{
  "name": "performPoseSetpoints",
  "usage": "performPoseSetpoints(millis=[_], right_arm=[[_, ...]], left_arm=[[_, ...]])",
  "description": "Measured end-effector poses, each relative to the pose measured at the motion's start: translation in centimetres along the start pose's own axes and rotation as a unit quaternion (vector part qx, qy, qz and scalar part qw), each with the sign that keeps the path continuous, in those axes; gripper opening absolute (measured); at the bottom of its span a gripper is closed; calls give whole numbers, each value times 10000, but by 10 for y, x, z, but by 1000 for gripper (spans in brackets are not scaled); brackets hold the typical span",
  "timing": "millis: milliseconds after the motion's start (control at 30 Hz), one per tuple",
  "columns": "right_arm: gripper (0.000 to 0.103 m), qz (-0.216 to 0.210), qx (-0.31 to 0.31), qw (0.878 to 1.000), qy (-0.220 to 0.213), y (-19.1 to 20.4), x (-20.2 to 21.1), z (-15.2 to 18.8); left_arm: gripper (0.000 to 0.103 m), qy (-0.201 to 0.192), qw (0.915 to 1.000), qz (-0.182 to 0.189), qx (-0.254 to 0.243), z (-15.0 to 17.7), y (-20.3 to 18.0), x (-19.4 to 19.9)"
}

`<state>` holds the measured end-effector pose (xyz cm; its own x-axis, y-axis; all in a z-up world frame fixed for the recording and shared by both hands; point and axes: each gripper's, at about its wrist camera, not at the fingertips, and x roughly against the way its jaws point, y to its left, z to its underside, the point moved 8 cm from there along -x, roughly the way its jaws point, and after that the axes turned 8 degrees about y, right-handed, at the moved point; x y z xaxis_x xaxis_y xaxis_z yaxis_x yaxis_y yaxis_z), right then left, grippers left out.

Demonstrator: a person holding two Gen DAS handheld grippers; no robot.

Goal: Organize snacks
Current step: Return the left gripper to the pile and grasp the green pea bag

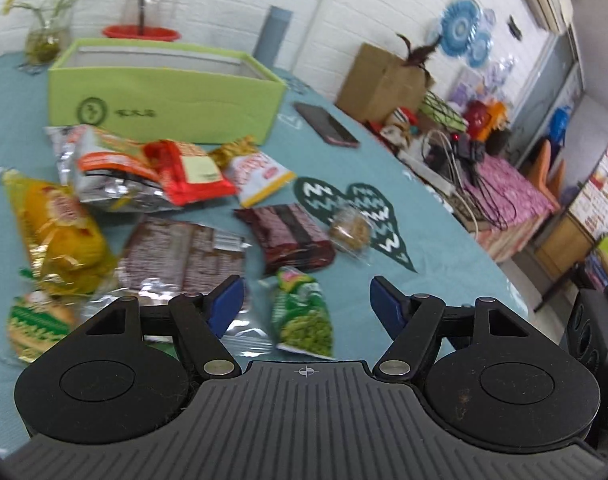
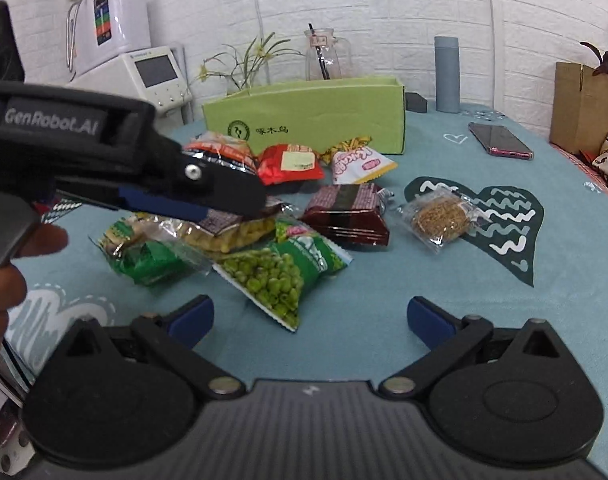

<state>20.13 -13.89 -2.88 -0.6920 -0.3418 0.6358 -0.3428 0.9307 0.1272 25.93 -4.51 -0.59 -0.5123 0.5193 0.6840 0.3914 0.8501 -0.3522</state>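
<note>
Several snack packets lie loose on the teal tablecloth in front of a lime-green box with an open top. My left gripper is open, and a green pea packet lies between and below its blue pads without touching them. My right gripper is wide open and empty, just short of the same packet. Beyond are a dark red wafer pack, a clear-wrapped round cookie, a red packet and a yellow packet.
A phone lies right of the box. A grey cylinder, a glass jug and a plant stand behind it. A cardboard box is at the right edge. A hand holds the left gripper.
</note>
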Motion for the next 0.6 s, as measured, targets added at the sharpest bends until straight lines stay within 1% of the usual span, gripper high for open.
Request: performPoseSetpoints(millis=[133, 167, 233, 400, 467, 533, 600], right_arm=[[102, -155, 21, 9998, 101, 3, -12, -2], [102, -126, 82, 9999, 46, 3, -13, -2], [102, -94, 235, 9997, 22, 2, -15, -2], [102, -176, 91, 9997, 106, -3, -10, -6], [102, -145, 128, 9997, 146, -4, -7, -4], [102, -34, 162, 9997, 184, -7, -3, -2], [102, 51, 164, 9997, 201, -11, 2, 1]], left_arm=[[50, 315, 9994, -42, -156, -5, -6, -27], [48, 391, 9991, -23, -132, -7, -5, -32], [47, 585, 9981, 157, -128, -10, -2, -42], [39, 766, 9968, 235, -66, -7, -2, -49], [34, 868, 9957, 335, -26, -3, -5, -51], [34, 957, 9942, 494, 38, 4, -13, -53], [34, 1000, 9934, 559, 39, 10, -19, -52]])
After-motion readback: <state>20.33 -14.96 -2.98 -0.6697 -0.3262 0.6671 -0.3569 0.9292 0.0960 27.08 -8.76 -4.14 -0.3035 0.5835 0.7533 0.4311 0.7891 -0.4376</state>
